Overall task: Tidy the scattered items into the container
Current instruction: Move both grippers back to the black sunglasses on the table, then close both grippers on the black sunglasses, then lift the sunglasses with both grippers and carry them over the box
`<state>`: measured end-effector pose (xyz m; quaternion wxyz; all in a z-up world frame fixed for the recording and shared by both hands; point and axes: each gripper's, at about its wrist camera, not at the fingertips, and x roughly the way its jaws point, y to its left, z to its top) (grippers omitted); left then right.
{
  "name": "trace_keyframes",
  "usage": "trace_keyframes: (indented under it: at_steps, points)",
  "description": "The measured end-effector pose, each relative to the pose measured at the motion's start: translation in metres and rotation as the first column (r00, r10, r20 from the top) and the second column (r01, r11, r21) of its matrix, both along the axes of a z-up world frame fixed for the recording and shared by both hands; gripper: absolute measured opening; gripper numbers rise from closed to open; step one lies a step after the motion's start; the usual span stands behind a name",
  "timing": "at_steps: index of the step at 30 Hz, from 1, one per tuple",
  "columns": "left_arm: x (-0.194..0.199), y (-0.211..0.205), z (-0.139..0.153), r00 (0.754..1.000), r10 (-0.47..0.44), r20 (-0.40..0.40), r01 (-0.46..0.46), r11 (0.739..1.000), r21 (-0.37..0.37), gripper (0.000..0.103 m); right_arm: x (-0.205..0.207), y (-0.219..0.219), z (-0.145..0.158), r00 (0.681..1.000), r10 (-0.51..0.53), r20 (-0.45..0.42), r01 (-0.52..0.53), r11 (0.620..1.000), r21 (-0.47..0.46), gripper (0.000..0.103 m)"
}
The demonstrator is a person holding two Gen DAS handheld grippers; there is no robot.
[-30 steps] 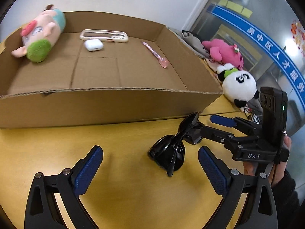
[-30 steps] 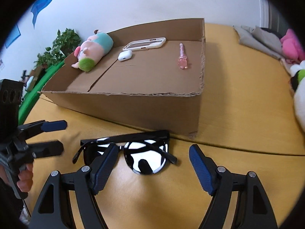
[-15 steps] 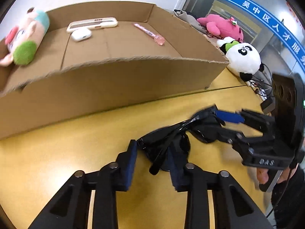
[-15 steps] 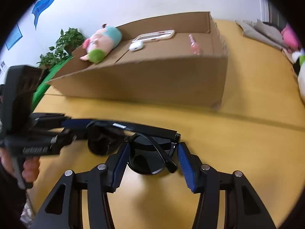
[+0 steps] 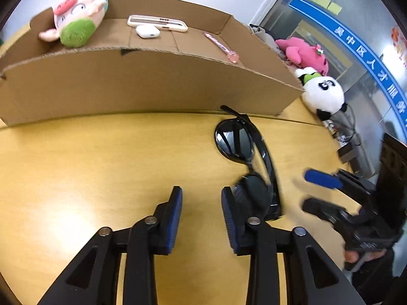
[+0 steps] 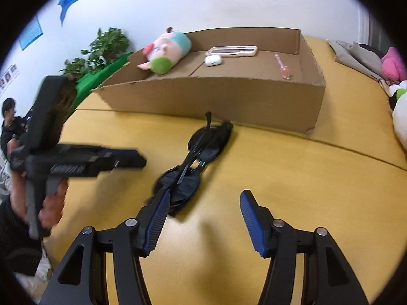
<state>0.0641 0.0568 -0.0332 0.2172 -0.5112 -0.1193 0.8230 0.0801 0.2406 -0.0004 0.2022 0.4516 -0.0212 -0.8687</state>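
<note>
Black sunglasses (image 5: 244, 162) lie folded on the yellow table in front of the cardboard box (image 5: 142, 81); they also show in the right wrist view (image 6: 195, 160). My left gripper (image 5: 201, 203) is partly open and empty, its right finger beside the near lens. My right gripper (image 6: 204, 212) is open and empty, its left finger next to the glasses' near end. The box holds a plush pig (image 5: 76, 17), a phone case (image 5: 157, 23), an earbud case (image 5: 147, 31) and a pink pen (image 5: 221, 47).
A panda plush (image 5: 321, 94) and a pink plush (image 5: 302, 53) sit right of the box, near cables at the table's edge. A green plant (image 6: 101, 48) and a person (image 6: 10, 124) are off the table's left side.
Both grippers have let go of the sunglasses and drawn back. The sunglasses now lie folded on the table, turned end-on toward the box. Both sets of jaws have widened.
</note>
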Motion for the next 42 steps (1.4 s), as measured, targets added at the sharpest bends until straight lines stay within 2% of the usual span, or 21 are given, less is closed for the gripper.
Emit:
trace_keyframes:
  at_steps: [4, 7, 11, 14, 16, 18, 21, 23, 24, 26, 31, 32, 36, 42]
  points:
    - [-0.007, 0.013, -0.001, 0.999, -0.012, 0.03, 0.011, 0.999, 0.036, 0.035, -0.008, -0.02, -0.006, 1.0, -0.005, 0.026, 0.005, 1.0, -0.024, 0.057]
    - [-0.013, 0.022, 0.004, 0.999, -0.037, 0.031, 0.036, 0.999, 0.033, 0.035, -0.007, -0.023, -0.011, 0.999, -0.026, 0.038, 0.027, 0.999, -0.04, 0.057]
    - [-0.009, 0.043, 0.01, 0.992, -0.122, -0.001, 0.122, 0.992, -0.028, 0.035, -0.014, 0.003, -0.01, 0.987, -0.145, 0.063, 0.149, 0.986, -0.07, 0.057]
    - [-0.002, 0.058, 0.009, 0.983, -0.181, -0.027, 0.179, 0.982, -0.064, 0.035, -0.032, 0.033, -0.01, 0.962, -0.232, 0.145, 0.255, 0.953, -0.164, 0.057]
    - [-0.001, 0.068, 0.005, 0.98, -0.199, -0.022, 0.196, 0.974, -0.112, 0.035, -0.043, 0.039, -0.009, 0.955, -0.238, 0.176, 0.273, 0.938, -0.213, 0.057]
    - [0.001, 0.075, 0.002, 0.978, -0.207, -0.024, 0.201, 0.968, -0.151, 0.031, -0.052, 0.035, -0.009, 0.951, -0.242, 0.195, 0.281, 0.937, -0.209, 0.057]
    - [0.004, 0.079, 0.001, 0.976, -0.217, -0.026, 0.209, 0.963, -0.168, 0.022, -0.068, 0.018, -0.013, 0.951, -0.21, 0.226, 0.255, 0.947, -0.197, 0.057]
    - [0.005, 0.08, 0.002, 0.978, -0.208, -0.022, 0.201, 0.965, -0.166, 0.021, -0.075, 0.009, -0.017, 0.949, -0.198, 0.245, 0.248, 0.95, -0.19, 0.056]
    - [0.005, 0.079, 0.002, 0.979, -0.202, -0.018, 0.197, 0.967, -0.159, 0.02, -0.077, 0.005, -0.019, 0.948, -0.2, 0.248, 0.247, 0.952, -0.18, 0.054]
    - [0.006, 0.079, 0.001, 0.981, -0.195, -0.01, 0.192, 0.971, -0.146, 0.018, -0.079, 0.0, -0.022, 0.948, -0.204, 0.244, 0.244, 0.959, -0.144, 0.036]
    - [0.01, 0.082, 0.002, 0.982, -0.189, -0.004, 0.188, 0.976, -0.111, 0.016, -0.079, -0.001, -0.024, 0.949, -0.2, 0.245, 0.239, 0.961, -0.143, 0.024]
    - [0.011, 0.082, 0.003, 0.982, -0.189, -0.004, 0.188, 0.977, -0.099, 0.014, -0.078, -0.002, -0.022, 0.951, -0.191, 0.243, 0.232, 0.961, -0.153, 0.014]
    - [0.018, 0.08, 0.009, 0.983, -0.184, -0.005, 0.183, 0.98, -0.078, 0.014, -0.072, -0.009, -0.011, 0.961, -0.176, 0.215, 0.208, 0.968, -0.138, 0.014]
    - [0.029, 0.063, 0.041, 0.983, -0.169, -0.07, 0.166, 0.985, -0.038, 0.013, -0.062, -0.018, 0.025, 0.977, -0.156, 0.146, 0.179, 0.97, -0.166, 0.013]
